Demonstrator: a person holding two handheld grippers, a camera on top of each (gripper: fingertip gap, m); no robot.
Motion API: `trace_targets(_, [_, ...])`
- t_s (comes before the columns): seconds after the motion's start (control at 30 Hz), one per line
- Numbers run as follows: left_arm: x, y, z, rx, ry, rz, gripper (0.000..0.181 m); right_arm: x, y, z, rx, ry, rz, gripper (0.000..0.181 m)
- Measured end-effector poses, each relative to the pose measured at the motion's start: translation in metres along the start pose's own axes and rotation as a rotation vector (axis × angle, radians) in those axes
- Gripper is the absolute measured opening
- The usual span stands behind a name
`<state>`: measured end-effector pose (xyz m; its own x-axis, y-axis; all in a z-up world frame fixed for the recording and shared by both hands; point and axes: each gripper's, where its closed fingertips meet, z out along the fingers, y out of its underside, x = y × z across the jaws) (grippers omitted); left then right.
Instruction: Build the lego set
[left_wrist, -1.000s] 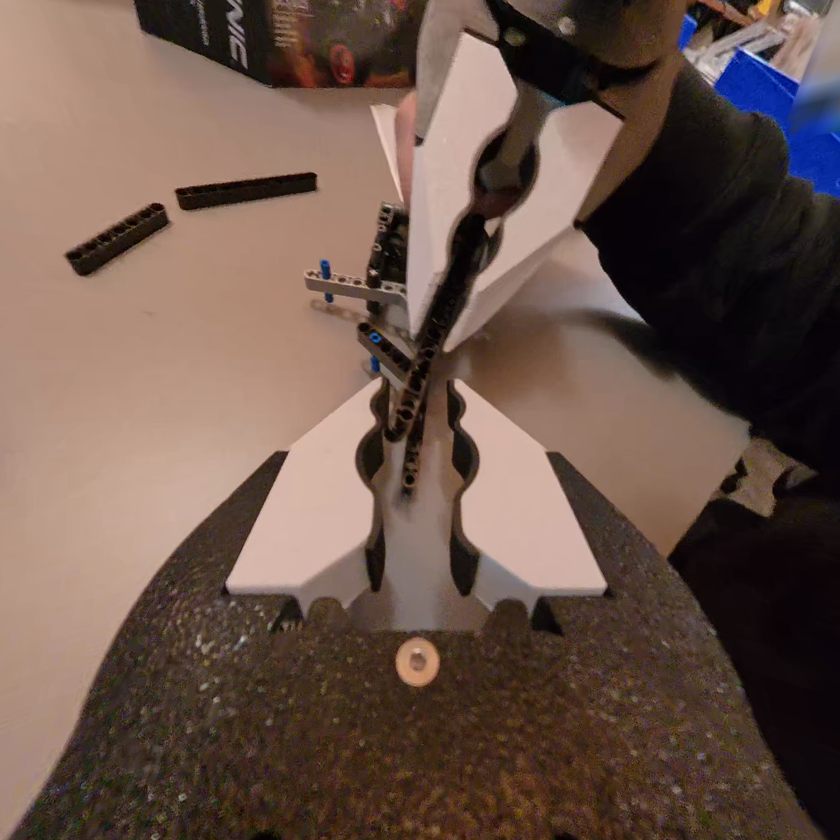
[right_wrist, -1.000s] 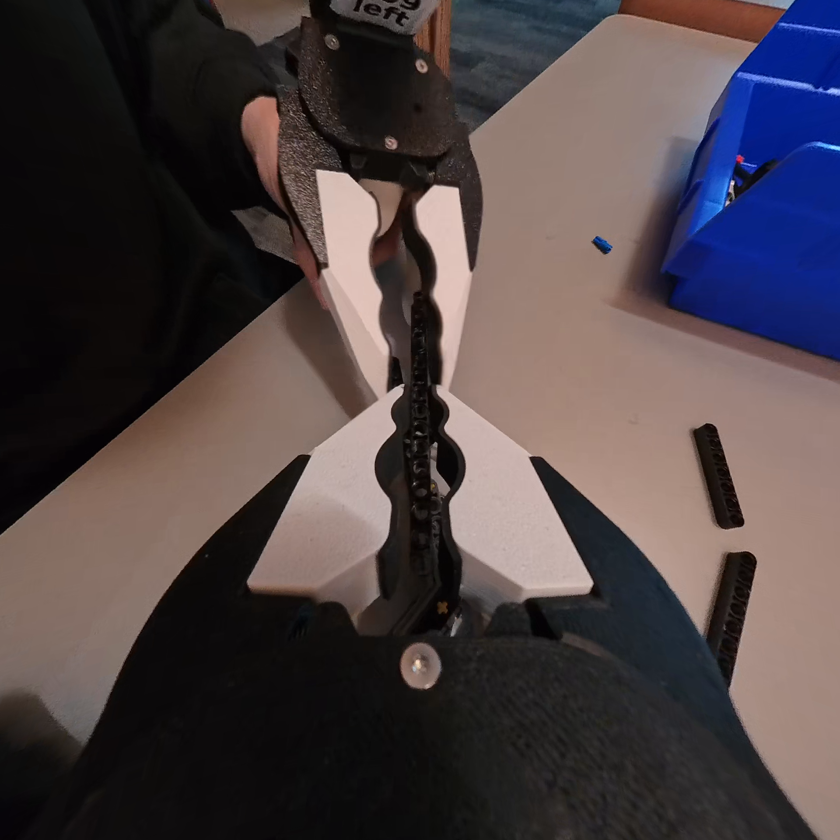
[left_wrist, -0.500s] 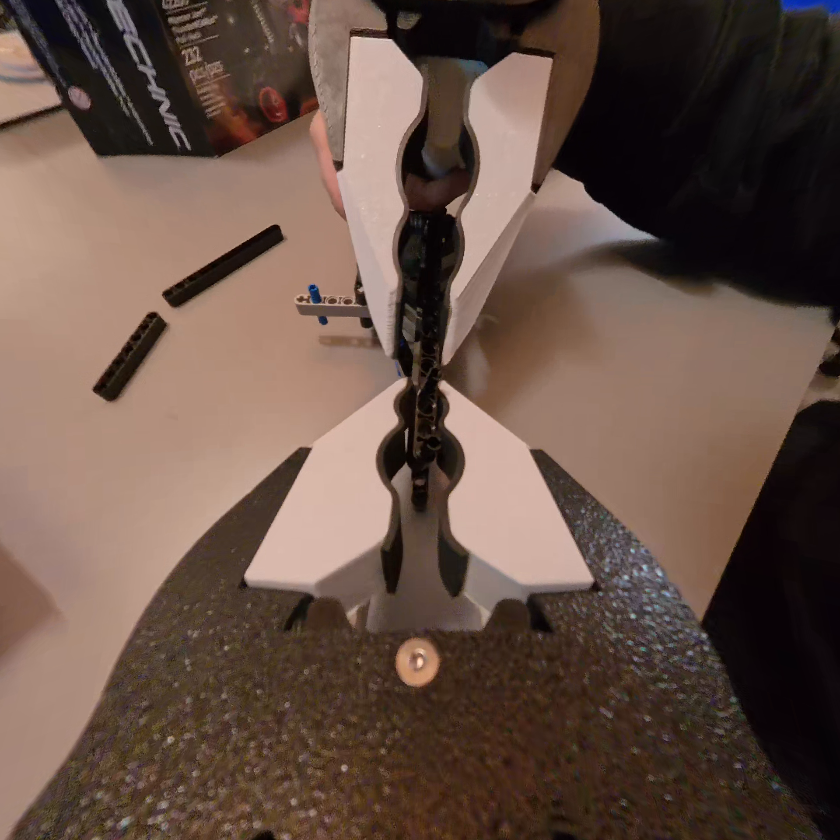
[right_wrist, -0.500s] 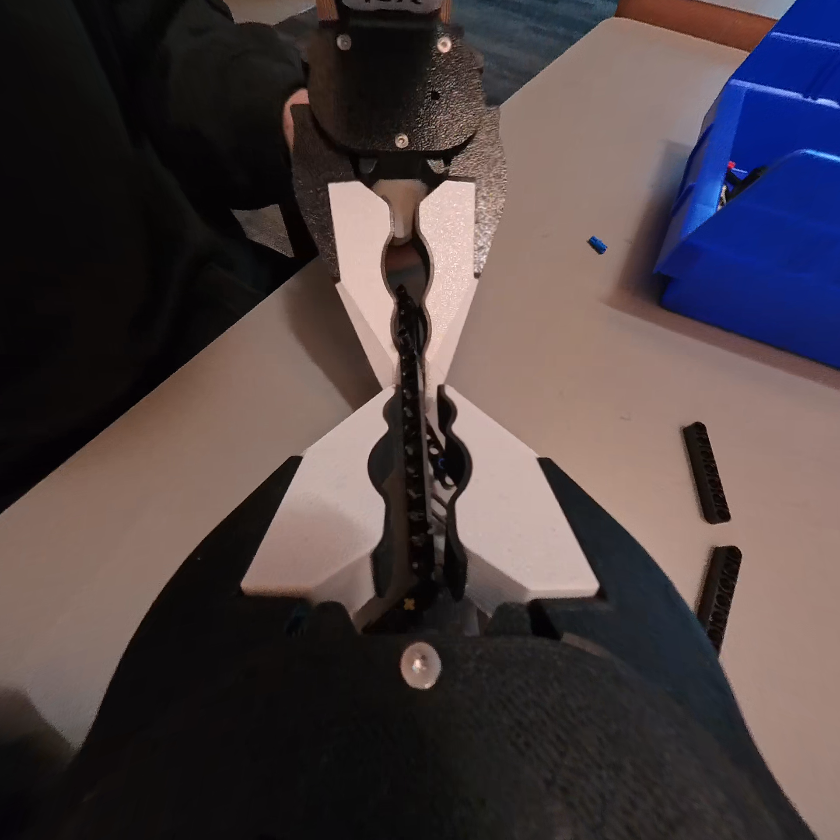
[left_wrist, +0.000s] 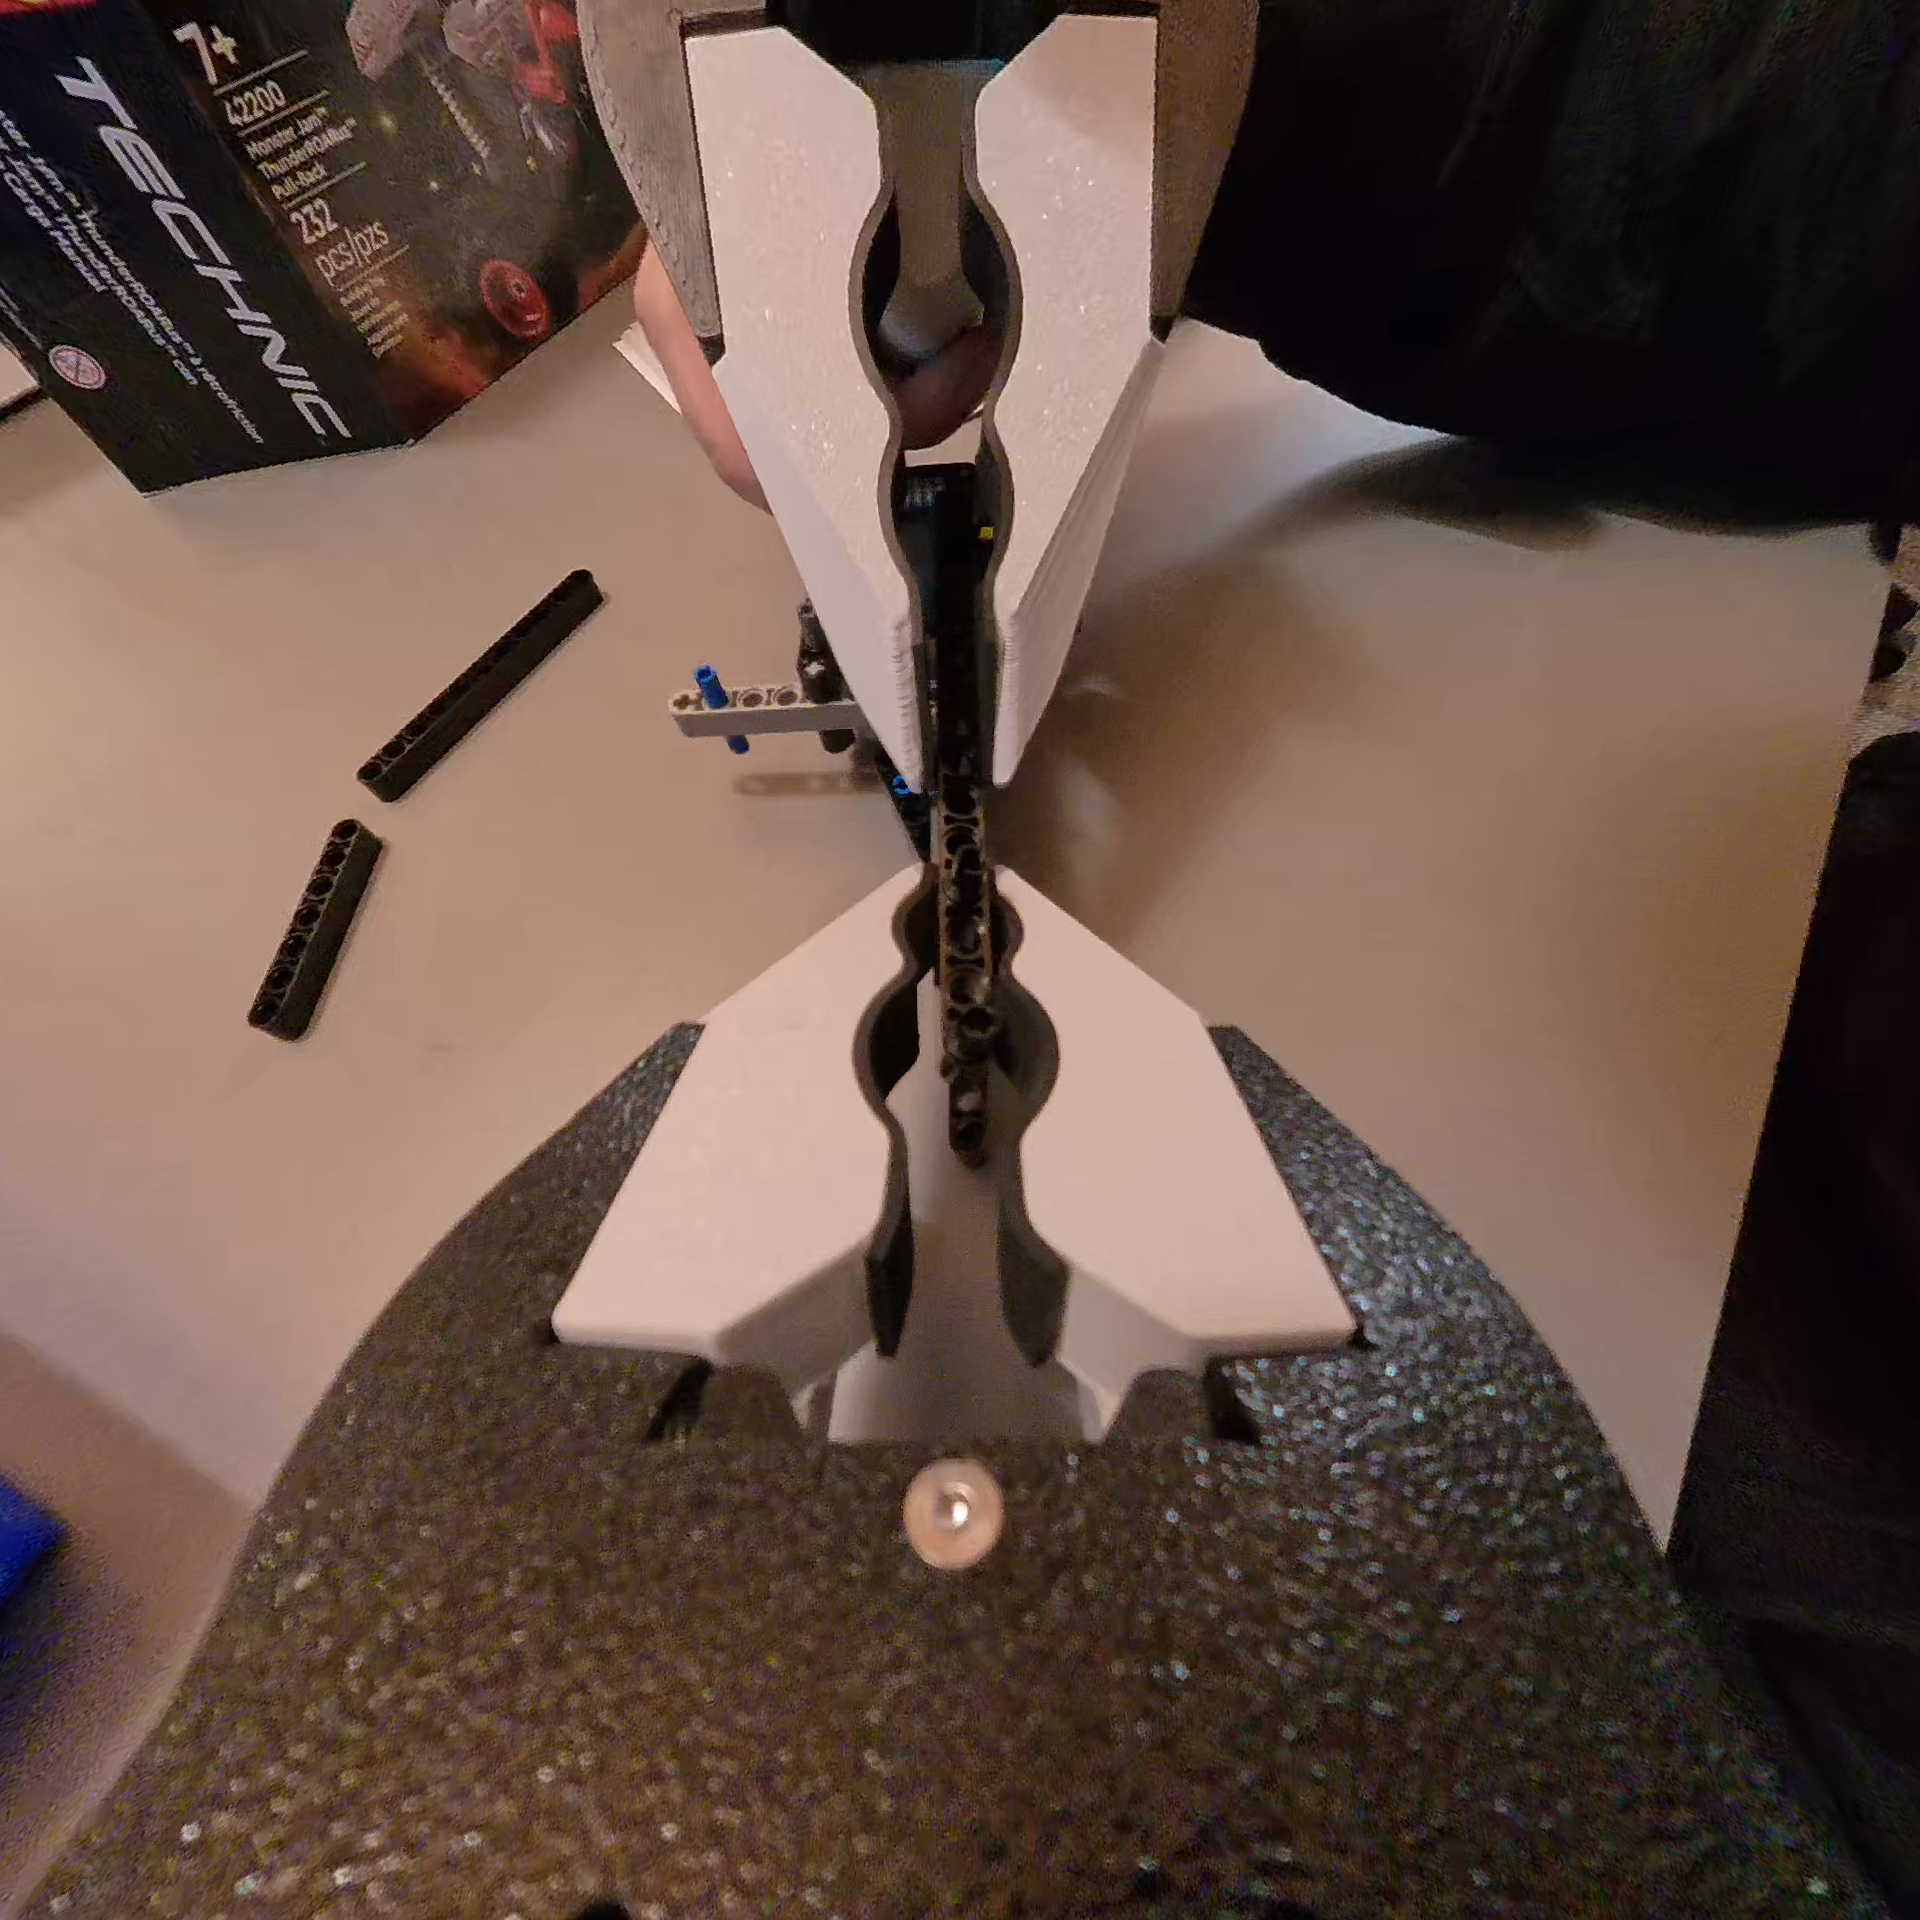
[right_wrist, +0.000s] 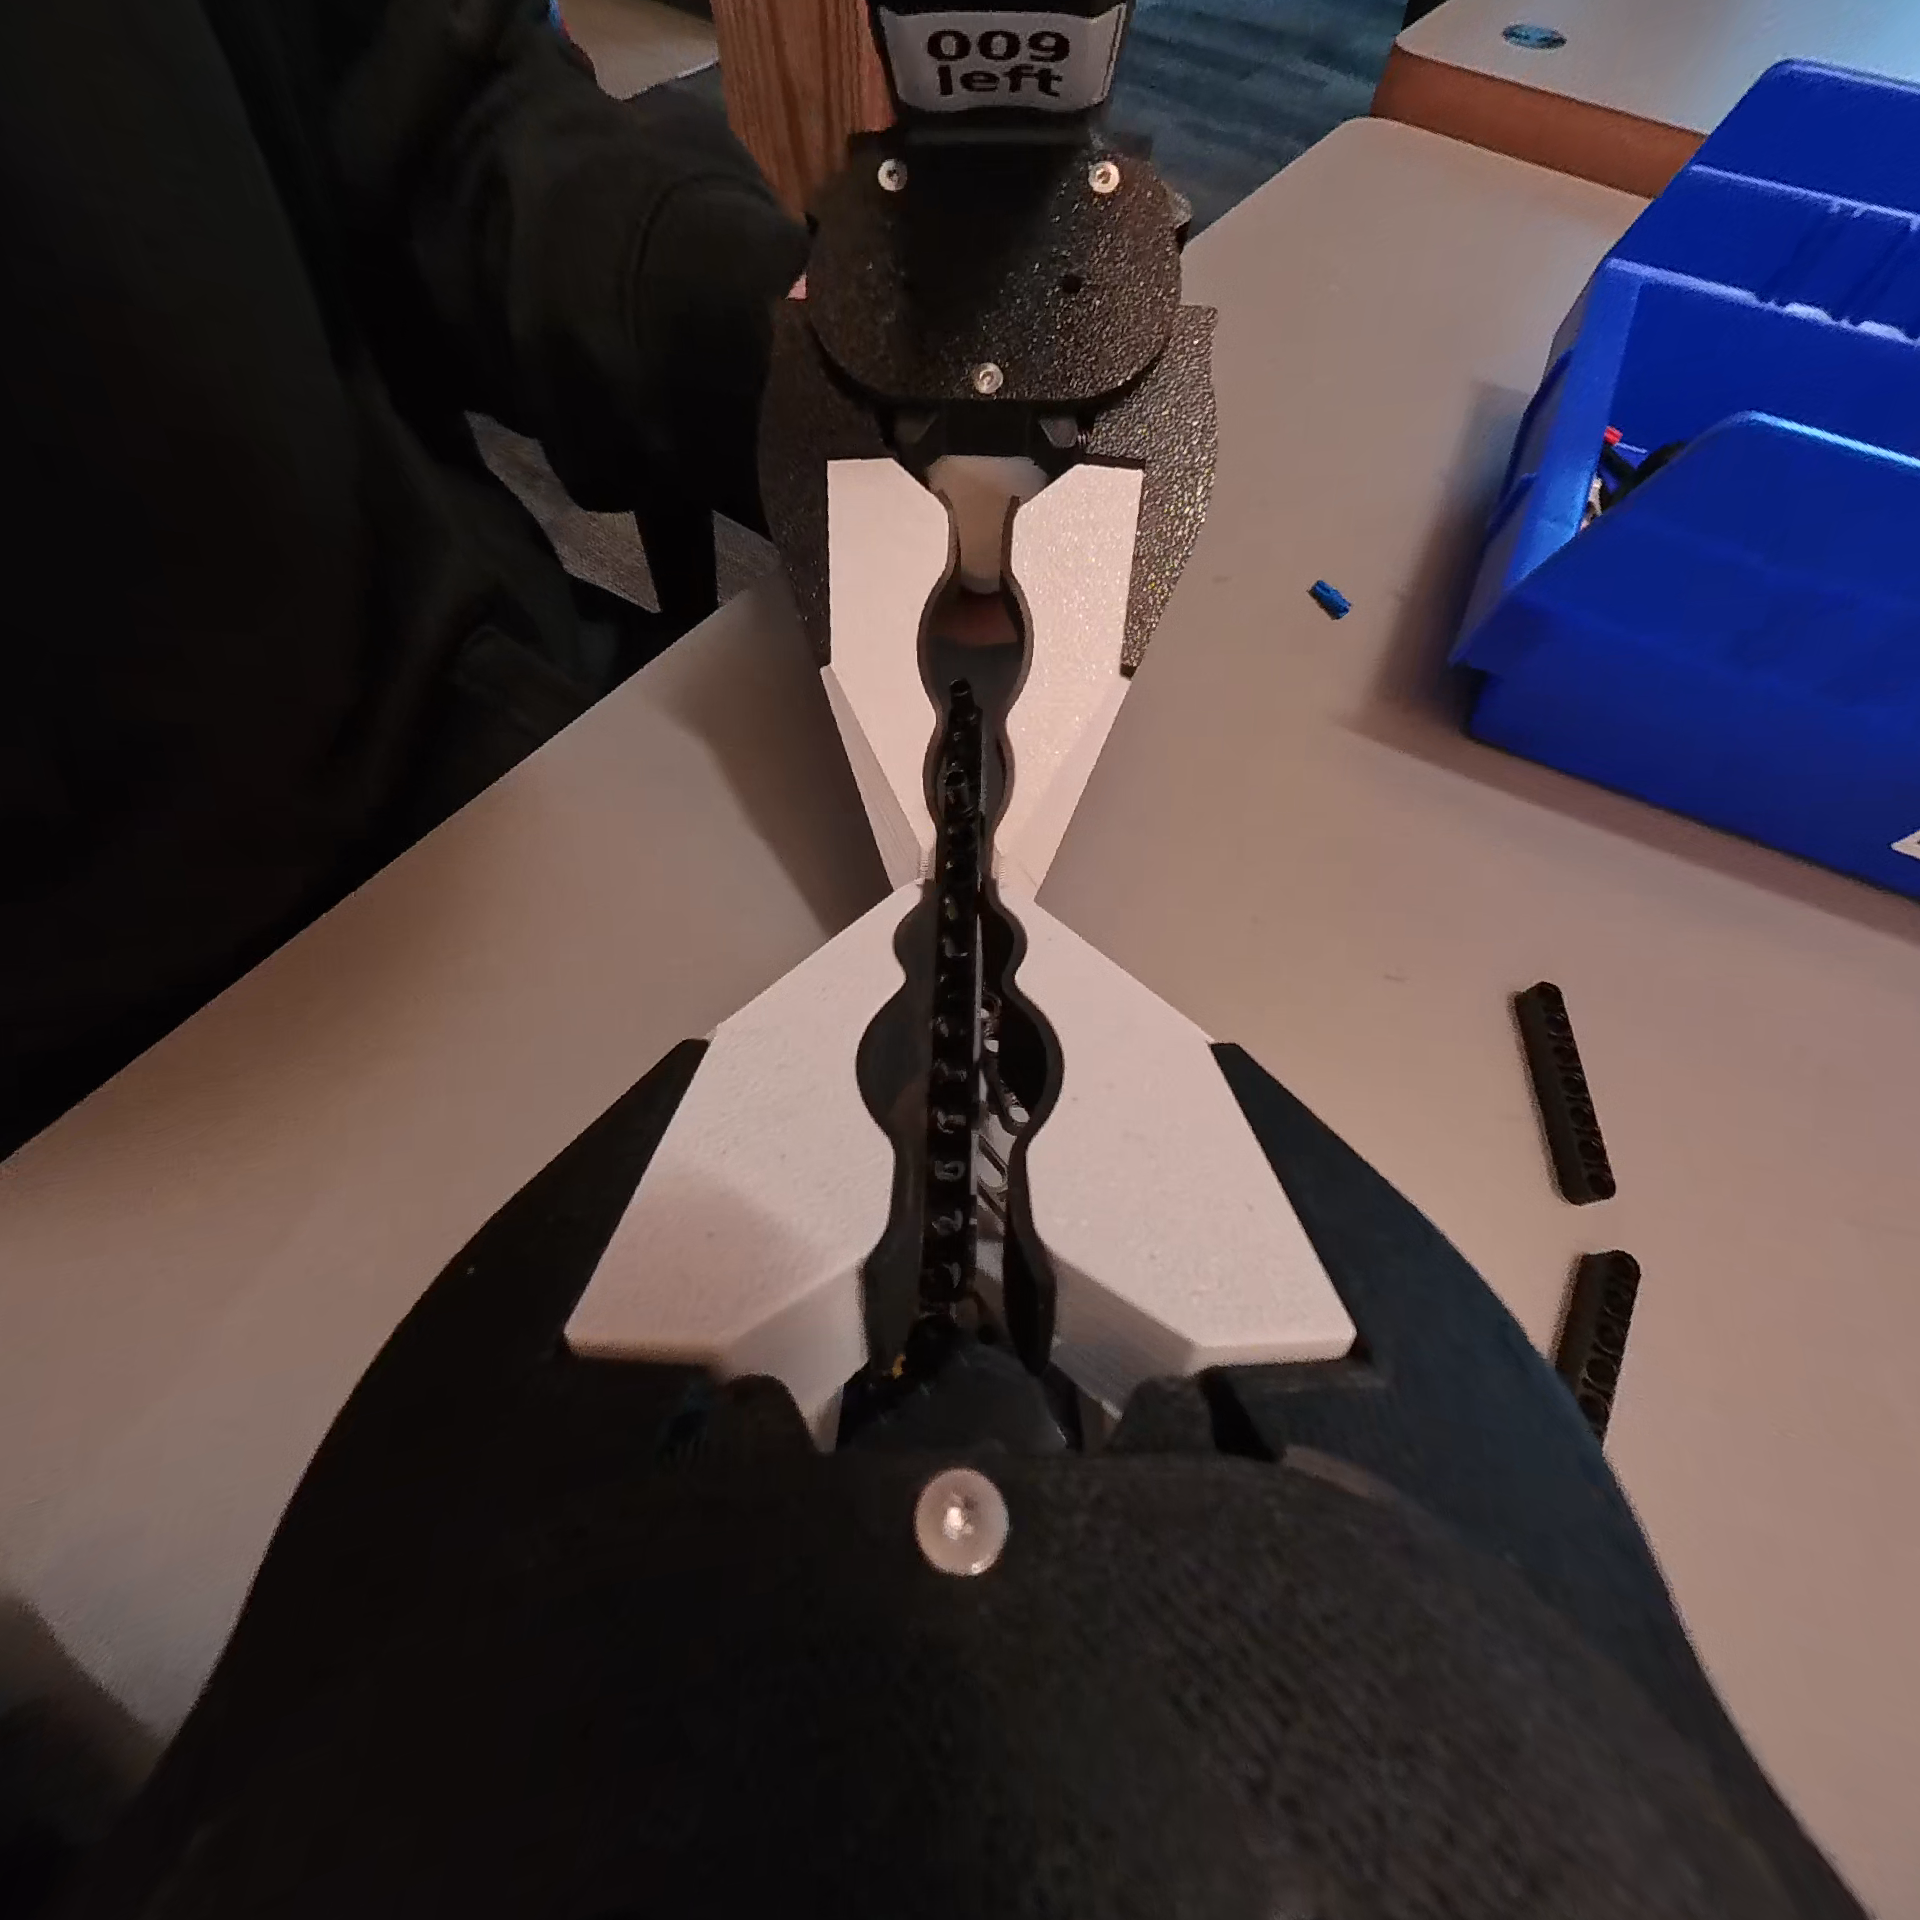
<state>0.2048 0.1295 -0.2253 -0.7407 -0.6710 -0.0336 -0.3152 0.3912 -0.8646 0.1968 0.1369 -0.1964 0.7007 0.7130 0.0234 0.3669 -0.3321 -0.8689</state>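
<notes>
Compared with a second ago, the two tongs have lined up nose to nose and the long black beam now runs straight between them instead of slanting. Left tongs are clamped on its near end, right tongs squeezed on the black-and-grey assembly it's attached to, held above the tabletop. Count: two loose black beams, one blue pin, one blue bin, one set box.
</notes>
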Motion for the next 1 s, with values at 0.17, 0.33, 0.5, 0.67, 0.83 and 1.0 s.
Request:
trace_targets(0.17, [0.002, 0.000, -0.001, 0.003, -0.003, 0.032, 0.011, 0.002, 0.001, 0.000, 0.014, -0.028, 0.049, 0.005])
trace_targets(0.33, [-0.004, 0.002, -0.001, -0.011, -0.025, 0.013, 0.021, 0.003, 0.000, 0.001, 0.003, -0.044, 0.079, 0.005])
trace_targets(0.5, [0.000, 0.007, -0.003, -0.020, -0.010, -0.402, 0.030, 0.004, 0.000, 0.001, 0.020, -0.047, 0.100, 0.005])
trace_targets(0.67, [0.002, 0.000, -0.005, 0.117, -0.075, -0.635, 0.011, 0.003, -0.001, 0.000, 0.030, -0.071, 0.128, 0.004])
trace_targets(0.83, [-0.006, -0.002, -0.005, 0.128, -0.159, -0.600, 0.012, 0.007, -0.001, -0.002, 0.058, -0.073, 0.186, 0.004])
trace_targets(1.0, [-0.004, -0.003, -0.005, 0.128, -0.130, -0.605, 0.008, 0.008, 0.000, -0.003, 0.047, -0.068, 0.219, 0.005])
